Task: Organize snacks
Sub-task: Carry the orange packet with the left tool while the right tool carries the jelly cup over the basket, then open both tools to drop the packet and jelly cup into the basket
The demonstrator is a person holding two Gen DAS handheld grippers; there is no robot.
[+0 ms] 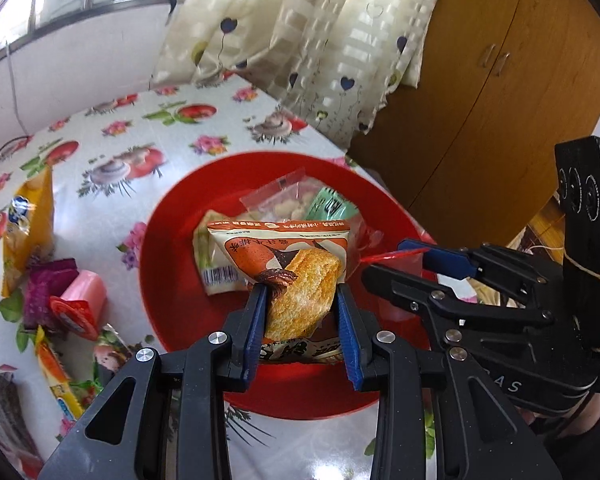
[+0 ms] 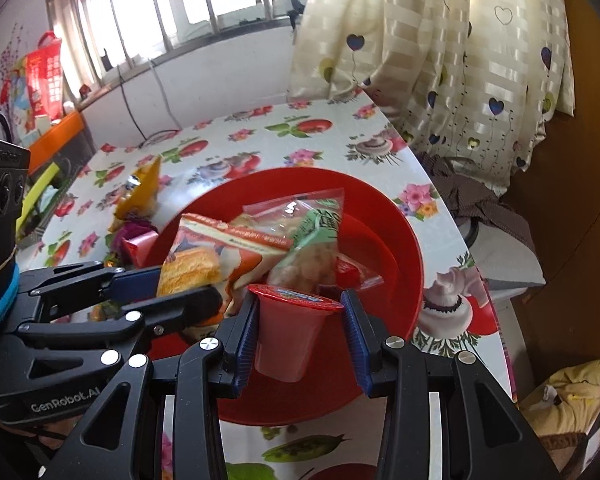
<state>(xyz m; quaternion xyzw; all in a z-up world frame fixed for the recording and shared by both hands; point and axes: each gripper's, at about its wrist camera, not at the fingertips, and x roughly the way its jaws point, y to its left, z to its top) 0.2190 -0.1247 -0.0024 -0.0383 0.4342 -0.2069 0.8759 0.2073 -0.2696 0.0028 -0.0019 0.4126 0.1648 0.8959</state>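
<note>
Both loads hang over the red bowl: the left tool is clamped on a cracker packet, the right tool on a pink jelly cup. The tapered cup could slip; crowded tools could collide. The floral worktop sits by a curtained window.
</note>
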